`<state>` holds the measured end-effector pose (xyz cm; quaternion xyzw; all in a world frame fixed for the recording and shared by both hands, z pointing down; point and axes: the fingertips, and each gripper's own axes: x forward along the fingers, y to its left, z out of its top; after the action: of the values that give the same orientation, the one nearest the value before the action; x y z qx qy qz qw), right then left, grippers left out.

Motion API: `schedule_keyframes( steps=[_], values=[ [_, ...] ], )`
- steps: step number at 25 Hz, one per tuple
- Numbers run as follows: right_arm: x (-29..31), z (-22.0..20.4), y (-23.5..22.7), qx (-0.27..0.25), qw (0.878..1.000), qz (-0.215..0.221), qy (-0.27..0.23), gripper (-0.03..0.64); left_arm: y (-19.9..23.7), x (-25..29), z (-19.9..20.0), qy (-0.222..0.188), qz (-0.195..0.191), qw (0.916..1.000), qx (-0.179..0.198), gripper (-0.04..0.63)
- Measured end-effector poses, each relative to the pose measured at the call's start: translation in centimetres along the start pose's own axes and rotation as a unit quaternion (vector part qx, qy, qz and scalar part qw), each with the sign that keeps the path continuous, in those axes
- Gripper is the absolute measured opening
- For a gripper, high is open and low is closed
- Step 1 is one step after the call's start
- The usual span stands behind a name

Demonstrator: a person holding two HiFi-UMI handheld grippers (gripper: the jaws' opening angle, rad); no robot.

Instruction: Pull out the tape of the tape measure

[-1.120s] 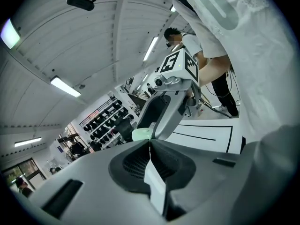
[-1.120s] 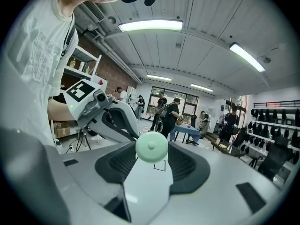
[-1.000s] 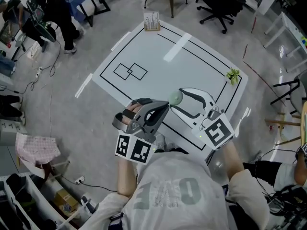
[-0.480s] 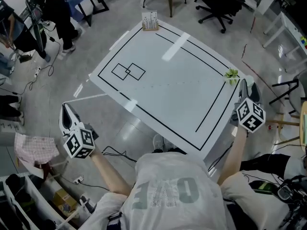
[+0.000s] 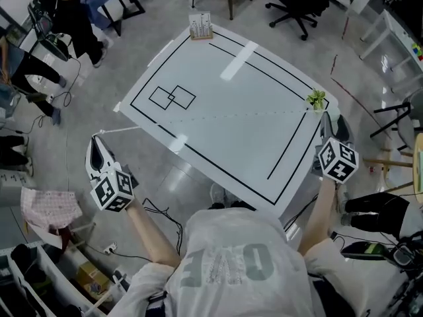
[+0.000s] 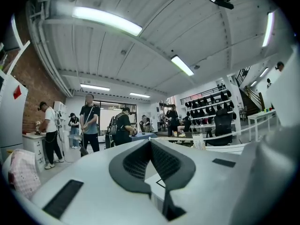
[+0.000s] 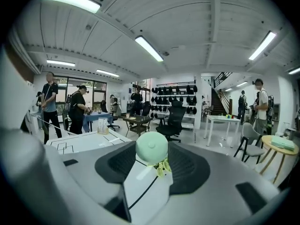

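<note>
A shared lab or workroom is indicated by office chairs (image 5: 297, 2), work tables (image 7: 223, 119), floor cables (image 5: 156, 210) and strip lights (image 7: 150, 48).

On my feed the person wears a pale grey, short-sleeved T-shirt (image 5: 231, 263) with big darker block letters (image 5: 228, 267) printed across it. The left gripper (image 5: 98, 140) has a smooth white-grey shell that narrows toward its tip, and the right gripper (image 5: 332, 117) is of the same build. Each carries a cube (image 5: 111, 191) faced with black-and-white square markers. Up close I see dark, finely ribbed pads (image 6: 136, 161) lining the jaws inside a black rim. Flat black rectangular insets (image 6: 63, 198) sit in the pale shell on either side.
</note>
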<state>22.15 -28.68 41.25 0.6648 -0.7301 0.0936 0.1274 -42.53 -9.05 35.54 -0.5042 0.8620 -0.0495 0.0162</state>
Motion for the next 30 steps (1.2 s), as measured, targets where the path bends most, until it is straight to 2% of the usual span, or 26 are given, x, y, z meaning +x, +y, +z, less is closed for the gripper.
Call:
schedule_keyframes(
  steps=[10,14,18,22,26,30],
  values=[
    [0.2,-3.7,-1.0,-0.03,0.998,-0.003,0.051,0.229,-3.2,2.2,-3.0,0.037,-0.029,0.9988,0.009,0.026],
    [0.2,-6.6,-0.9,-0.033,0.996,0.0,0.088,0.229,-6.0,3.6,-4.6,0.057,-0.056,0.9967,0.015,0.026],
    [1.1,-9.0,-0.8,-0.029,0.992,0.0,0.121,0.229,-9.3,4.8,-7.0,0.084,-0.087,0.9921,0.034,0.026],
    [2.1,-11.1,-1.2,-0.03,0.988,-0.005,0.149,0.229,-11.3,6.2,-9.9,0.117,-0.109,0.9865,0.034,0.028],
    [4.1,-13.9,-1.0,0.001,0.984,0.008,0.176,0.229,-11.7,7.4,-13.8,0.163,-0.103,0.9807,0.036,0.026],
    [4.6,-15.8,-1.7,0.002,0.978,0.006,0.207,0.229,-13.8,7.1,-16.8,0.199,-0.109,0.9736,0.024,0.026]
  ],
)
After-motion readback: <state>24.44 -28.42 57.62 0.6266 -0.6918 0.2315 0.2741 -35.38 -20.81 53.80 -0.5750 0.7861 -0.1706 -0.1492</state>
